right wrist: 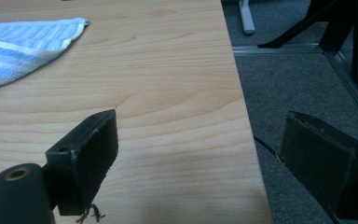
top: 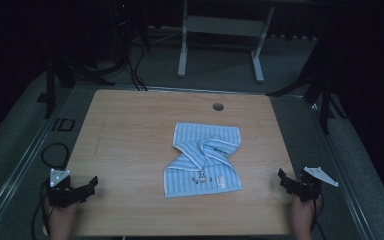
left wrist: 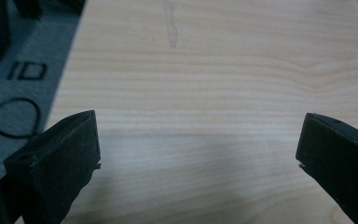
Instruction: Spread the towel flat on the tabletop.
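A: What's on the bench [top: 130, 125]?

B: A blue striped towel [top: 202, 160], crumpled and partly folded over itself, lying right of centre, towards the near half.

A: And the grippers?

B: The left gripper [top: 91, 185] sits at the near left corner, the right gripper [top: 283, 179] at the near right edge, both well apart from the towel. Each has its fingers spread wide, nothing between them.

A: Anything on the towel?

B: Small dark specks, perhaps a printed tag; too dim to tell.
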### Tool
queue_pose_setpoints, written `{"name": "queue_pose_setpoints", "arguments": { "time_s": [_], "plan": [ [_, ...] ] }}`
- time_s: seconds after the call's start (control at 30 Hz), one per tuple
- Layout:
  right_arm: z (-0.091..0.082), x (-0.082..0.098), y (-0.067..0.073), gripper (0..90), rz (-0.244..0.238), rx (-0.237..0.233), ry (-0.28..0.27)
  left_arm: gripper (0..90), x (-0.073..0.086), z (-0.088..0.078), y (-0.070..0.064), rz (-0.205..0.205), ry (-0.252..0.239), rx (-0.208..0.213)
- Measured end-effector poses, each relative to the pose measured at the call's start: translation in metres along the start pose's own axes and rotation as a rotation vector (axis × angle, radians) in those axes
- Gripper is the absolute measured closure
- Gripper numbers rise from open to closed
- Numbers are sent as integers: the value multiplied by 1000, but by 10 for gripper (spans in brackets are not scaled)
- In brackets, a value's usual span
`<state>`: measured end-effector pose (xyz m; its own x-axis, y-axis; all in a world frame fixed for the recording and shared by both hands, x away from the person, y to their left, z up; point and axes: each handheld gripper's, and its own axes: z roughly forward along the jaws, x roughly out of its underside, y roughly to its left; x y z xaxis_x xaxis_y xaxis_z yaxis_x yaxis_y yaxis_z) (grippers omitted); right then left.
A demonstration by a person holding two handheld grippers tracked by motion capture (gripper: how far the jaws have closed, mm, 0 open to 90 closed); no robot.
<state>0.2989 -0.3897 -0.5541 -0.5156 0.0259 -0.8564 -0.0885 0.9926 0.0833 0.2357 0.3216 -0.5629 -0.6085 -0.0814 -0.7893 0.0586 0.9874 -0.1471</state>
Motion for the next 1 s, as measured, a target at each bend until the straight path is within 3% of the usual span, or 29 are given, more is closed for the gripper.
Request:
{"name": "queue_pose_setpoints", "arguments": {
  "time_s": [0.17, 0.2, 0.23, 0.3, 0.43, 0.53, 0.57, 0.63, 0.67, 0.77, 0.9, 1.0],
  "plan": [
    [2, -1, 1, 113, -13, -44, 21, 0, -2, 0, 0, 14, 38, 38],
    [4, -2, 1, 113, -15, -65, 48, 0, -3, -1, 0, 37, 57, 64],
    [4, -2, 1, 113, -15, -65, 48, 0, -3, -1, 0, 37, 57, 64],
    [7, -4, 2, 128, -50, -138, 108, 0, -4, -3, -1, 101, 99, 83],
    [3, -4, 5, 126, -66, -202, 135, 0, -5, -5, -5, 183, 142, 108],
    [3, -11, 8, 125, -122, -244, 180, 0, -9, -7, -9, 213, 178, 142],
    [4, -14, 10, 126, -157, -265, 223, 0, -11, -6, -11, 220, 200, 162],
    [4, -18, 14, 127, -208, -279, 260, 0, -15, -4, -15, 250, 295, 182],
    [4, -21, 16, 127, -232, -295, 296, 0, -17, -4, -18, 279, 325, 177],
    [3, -27, 24, 126, -324, -302, 386, 0, -23, -3, -23, 303, 399, 191],
    [4, -35, 33, 126, -415, -335, 504, 0, -33, -3, -26, 343, 453, 191],
    [5, -42, 37, 126, -443, -351, 578, 0, -41, -4, -26, 343, 474, 211]
  ]
}}
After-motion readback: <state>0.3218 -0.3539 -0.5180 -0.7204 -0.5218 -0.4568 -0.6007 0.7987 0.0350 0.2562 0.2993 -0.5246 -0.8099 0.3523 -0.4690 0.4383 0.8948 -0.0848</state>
